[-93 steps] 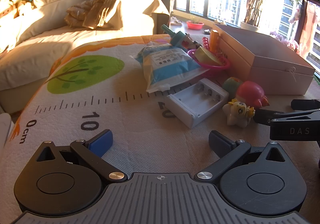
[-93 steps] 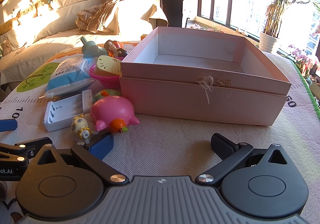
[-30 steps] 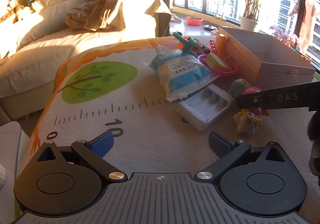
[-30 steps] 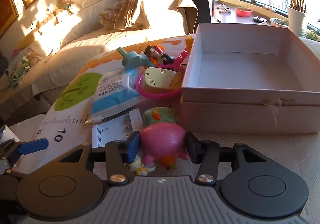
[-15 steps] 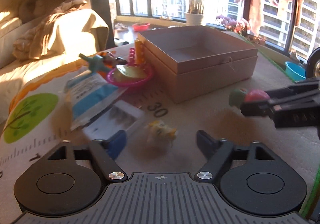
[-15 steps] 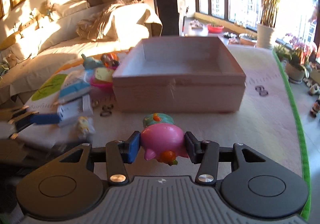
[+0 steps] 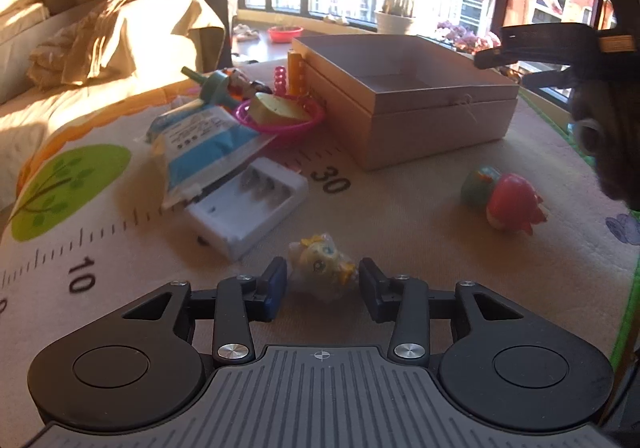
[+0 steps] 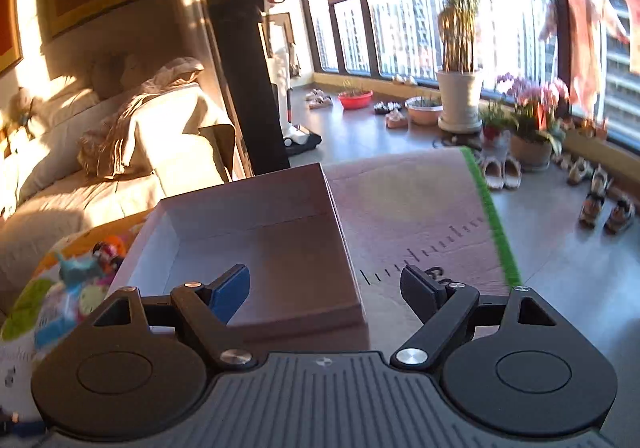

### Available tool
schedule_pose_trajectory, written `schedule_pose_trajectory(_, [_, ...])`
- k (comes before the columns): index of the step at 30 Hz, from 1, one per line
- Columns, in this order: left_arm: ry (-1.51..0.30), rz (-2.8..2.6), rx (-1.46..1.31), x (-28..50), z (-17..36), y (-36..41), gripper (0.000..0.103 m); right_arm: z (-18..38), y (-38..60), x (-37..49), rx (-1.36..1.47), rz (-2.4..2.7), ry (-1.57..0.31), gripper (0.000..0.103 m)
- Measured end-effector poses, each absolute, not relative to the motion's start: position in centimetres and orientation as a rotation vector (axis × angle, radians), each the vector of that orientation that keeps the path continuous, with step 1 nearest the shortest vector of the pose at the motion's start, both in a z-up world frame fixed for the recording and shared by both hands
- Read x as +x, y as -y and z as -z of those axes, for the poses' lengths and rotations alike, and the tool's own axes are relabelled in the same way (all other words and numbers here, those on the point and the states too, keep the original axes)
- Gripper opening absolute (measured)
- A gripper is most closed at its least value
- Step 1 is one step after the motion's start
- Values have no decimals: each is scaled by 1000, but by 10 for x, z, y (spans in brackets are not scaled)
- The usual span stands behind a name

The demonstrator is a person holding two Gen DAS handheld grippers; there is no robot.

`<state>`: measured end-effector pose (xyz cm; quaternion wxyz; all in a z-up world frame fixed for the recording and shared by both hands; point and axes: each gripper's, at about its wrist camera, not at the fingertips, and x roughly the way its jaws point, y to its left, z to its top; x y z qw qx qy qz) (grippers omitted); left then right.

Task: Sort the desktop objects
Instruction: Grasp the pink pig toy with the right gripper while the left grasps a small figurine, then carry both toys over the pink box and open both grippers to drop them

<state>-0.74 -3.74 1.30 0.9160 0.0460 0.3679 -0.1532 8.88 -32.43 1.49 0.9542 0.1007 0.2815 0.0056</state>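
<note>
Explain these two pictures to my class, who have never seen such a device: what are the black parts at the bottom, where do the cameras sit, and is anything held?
A person holds a two-fingered claw in each hand; a camera on each looks forward along its fingers. In the left picture, the left claw straddles a small yellow toy, fingers not closed on it. On the mat lie a pink pig toy, a white battery charger, a blue packet and a pink box. In the right picture, the right claw is open above the box and holds nothing.
</note>
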Motion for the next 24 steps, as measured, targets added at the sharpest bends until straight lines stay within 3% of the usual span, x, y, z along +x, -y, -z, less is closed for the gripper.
schedule_pose_trajectory(5, [-756, 284, 91, -14, -14, 27, 66, -4, 305, 109, 256, -58, -616, 88])
schedule_pose_trajectory(12, [-755, 292, 75, -14, -14, 26, 69, -17, 273, 59, 99, -189, -573, 87])
schedule_pose_trajectory(17, [-755, 313, 85, -10, -12, 34, 69, 0, 251, 19, -30, -350, -671, 87])
schedule_pose_trajectory(19, [-754, 323, 94, -8, -11, 39, 69, 12, 241, 7, -95, -358, -693, 80])
schedule_pose_trajectory(21, [-751, 318, 111, -6, -10, 44, 67, 20, 235, 1, -144, -364, -720, 52])
schedule_pose_trajectory(24, [-751, 298, 127, -3, -11, 48, 57, 21, 232, 0, -139, -376, -726, 49])
